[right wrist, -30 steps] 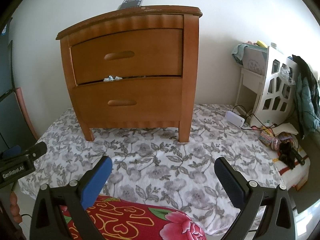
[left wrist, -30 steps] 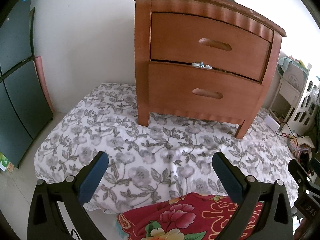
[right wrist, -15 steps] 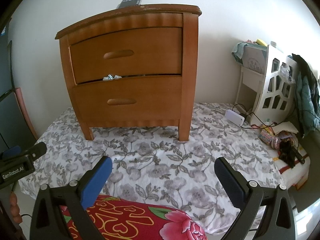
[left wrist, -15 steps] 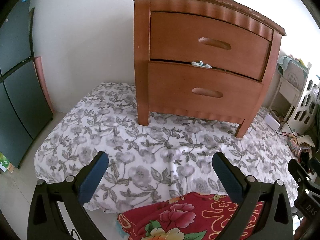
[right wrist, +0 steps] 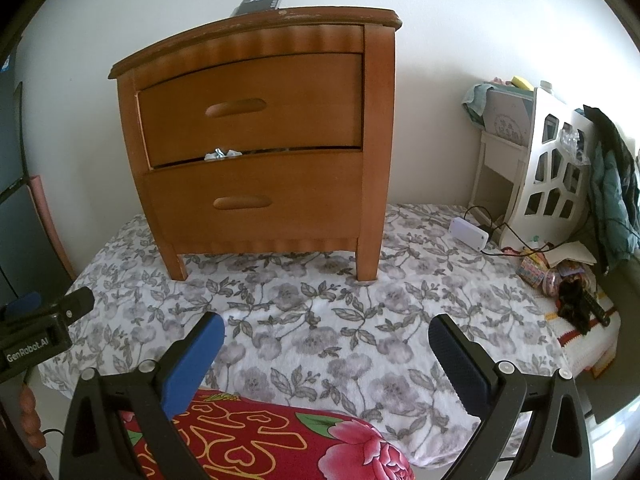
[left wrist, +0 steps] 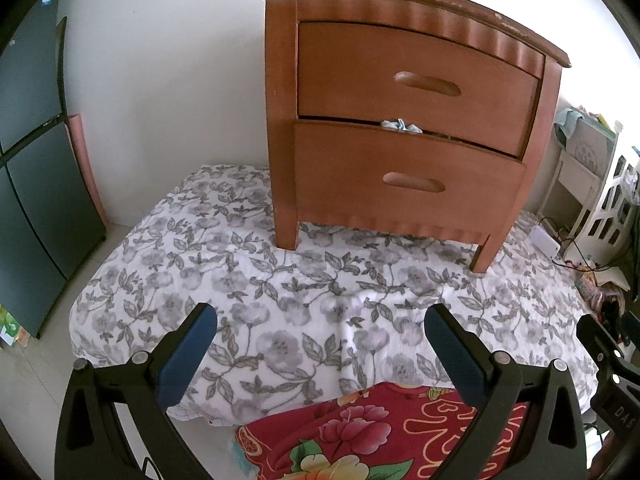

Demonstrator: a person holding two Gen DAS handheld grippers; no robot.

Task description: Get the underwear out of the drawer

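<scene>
A scrap of pale underwear [left wrist: 401, 126] pokes from the seam between the two drawers of the wooden nightstand [left wrist: 404, 128], just above the lower drawer [left wrist: 400, 180], which looks barely ajar. Both claws hang well short of the nightstand, over the floral bedspread [left wrist: 280, 304]: left gripper [left wrist: 320, 334] and right gripper [right wrist: 326, 334] each spread wide, holding nothing. Best to hook the lower drawer's recessed handle [left wrist: 414, 183] squarely and pull straight, so the nightstand doesn't rock on the soft bedding.

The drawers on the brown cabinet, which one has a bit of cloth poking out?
The lower drawer: a scrap of pale blue cloth pokes out over its top edge, in the gap beneath the upper drawer, which shows nothing sticking out.
</scene>
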